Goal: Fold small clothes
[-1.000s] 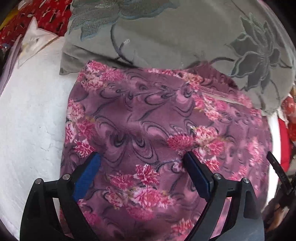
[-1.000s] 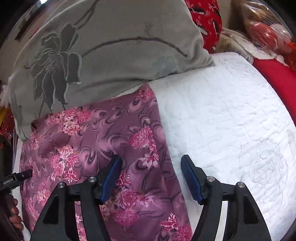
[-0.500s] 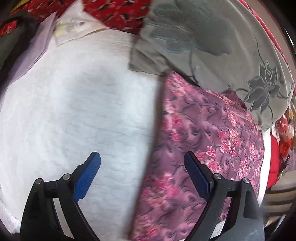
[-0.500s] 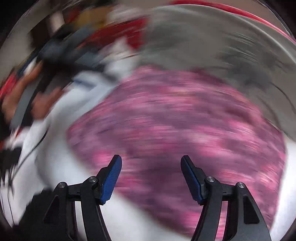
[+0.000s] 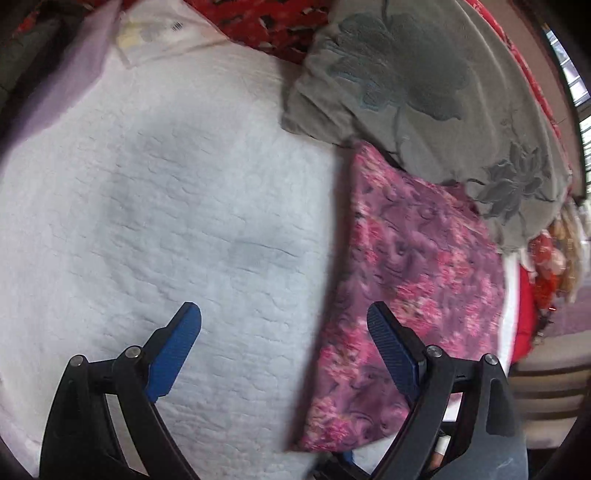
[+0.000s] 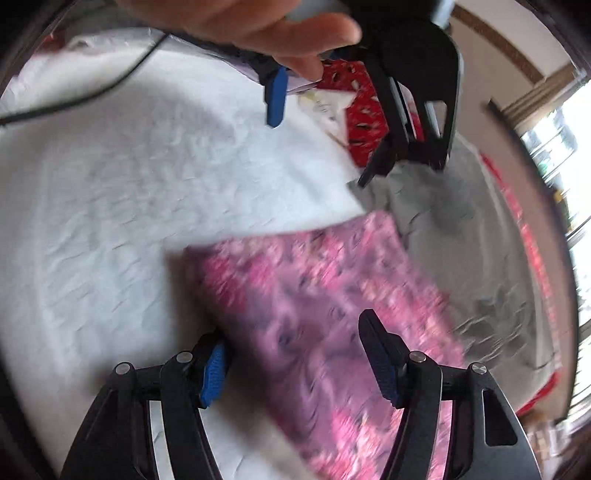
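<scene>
A purple garment with pink flowers point(image 5: 417, 266) lies flat on a white quilt point(image 5: 166, 203), its far end tucked against a grey pillow point(image 5: 424, 85). My left gripper point(image 5: 282, 310) is open above the quilt. Its right finger hangs over the garment's left edge, and nothing is between its pads. In the right wrist view, which is blurred, the garment point(image 6: 314, 280) runs between the fingers of my right gripper point(image 6: 290, 328). Those jaws are closing, and the pads do not press the cloth. The left gripper point(image 6: 317, 153) shows at the top, held by a hand point(image 6: 258, 18).
A grey flowered pillow point(image 6: 461, 221) borders the garment on the far side. Red patterned fabric point(image 5: 266, 22), a lilac cloth point(image 5: 66, 88) and a white folded piece point(image 5: 159, 33) lie at the quilt's far edge. A black cable point(image 6: 74, 103) crosses the quilt point(image 6: 110, 203).
My left gripper slid left, off the garment and over bare quilt. My right gripper swung fast and rolled, so it faces the garment from another side, with its jaws a little narrower.
</scene>
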The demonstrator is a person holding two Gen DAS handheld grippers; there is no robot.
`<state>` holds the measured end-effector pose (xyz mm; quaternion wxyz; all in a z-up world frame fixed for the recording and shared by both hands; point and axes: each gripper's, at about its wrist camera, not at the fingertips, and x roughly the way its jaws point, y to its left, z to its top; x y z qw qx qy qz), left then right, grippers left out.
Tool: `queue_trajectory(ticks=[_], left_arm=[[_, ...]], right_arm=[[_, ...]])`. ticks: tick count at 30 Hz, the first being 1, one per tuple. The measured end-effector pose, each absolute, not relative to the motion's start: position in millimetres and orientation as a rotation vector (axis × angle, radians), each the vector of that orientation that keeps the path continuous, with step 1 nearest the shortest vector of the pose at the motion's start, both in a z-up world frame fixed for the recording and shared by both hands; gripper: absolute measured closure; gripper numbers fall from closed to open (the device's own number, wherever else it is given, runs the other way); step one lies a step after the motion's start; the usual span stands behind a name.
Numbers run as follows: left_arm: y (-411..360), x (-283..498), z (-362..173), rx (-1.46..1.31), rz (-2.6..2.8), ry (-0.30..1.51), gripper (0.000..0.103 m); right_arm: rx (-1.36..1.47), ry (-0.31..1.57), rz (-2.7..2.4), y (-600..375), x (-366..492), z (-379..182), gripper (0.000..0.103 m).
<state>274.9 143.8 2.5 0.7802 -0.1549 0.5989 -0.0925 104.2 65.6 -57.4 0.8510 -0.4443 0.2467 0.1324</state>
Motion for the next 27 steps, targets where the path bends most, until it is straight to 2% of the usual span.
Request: queue_trajectory(ticks=[1, 2, 3, 8, 11, 13, 14, 15, 16, 18, 19, 21, 27], left_arm=[[141, 276, 2, -0.353, -0.226, 1.307, 0.011], [138, 277, 0, -0.374, -0.255, 1.323, 0.011], [134, 279, -2, -0.398, -0.289, 1.341, 0.011], [104, 290, -15, -0.472, -0.402, 1.398, 0.011], [84, 298, -22, -0.514, -0.439, 1.421, 0.011], [70, 302, -23, -0.523, -0.452, 1.412, 0.013], [63, 302, -20, -0.511, -0.453, 1.395, 0.017], [56, 302, -15, -0.481, -0.449, 1.377, 0.035], [49, 302, -12, -0.443, -0.443, 1.37, 0.064], [36, 303, -7, -0.348, -0.39, 1.379, 0.086], [34, 302, -5, -0.32, -0.369, 1.379, 0.091], [31, 301, 2, -0.313, -0.348, 1.364, 0.095], [13, 288, 34, -0.312, -0.328, 1.298, 0.095]], right_arm=[[-0.934, 0.513, 0.269, 65, 105, -58, 0.046], [-0.935, 0.514, 0.264, 66, 108, -58, 0.067], [-0.933, 0.517, 0.265, 65, 112, -59, 0.083], [-0.857, 0.42, 0.233, 51, 105, -36, 0.088], [-0.787, 0.385, 0.216, 33, 103, -14, 0.096], [-0.76, 0.368, 0.209, 23, 101, -3, 0.097], [-0.749, 0.366, 0.208, 18, 101, 0, 0.097], [-0.742, 0.364, 0.208, 14, 101, 2, 0.097], [-0.738, 0.361, 0.209, 11, 103, 4, 0.097], [-0.726, 0.355, 0.213, 3, 100, 9, 0.097], [-0.72, 0.352, 0.214, 0, 99, 11, 0.097], [-0.709, 0.346, 0.218, -6, 97, 12, 0.098], [-0.659, 0.304, 0.221, -29, 81, 29, 0.098]])
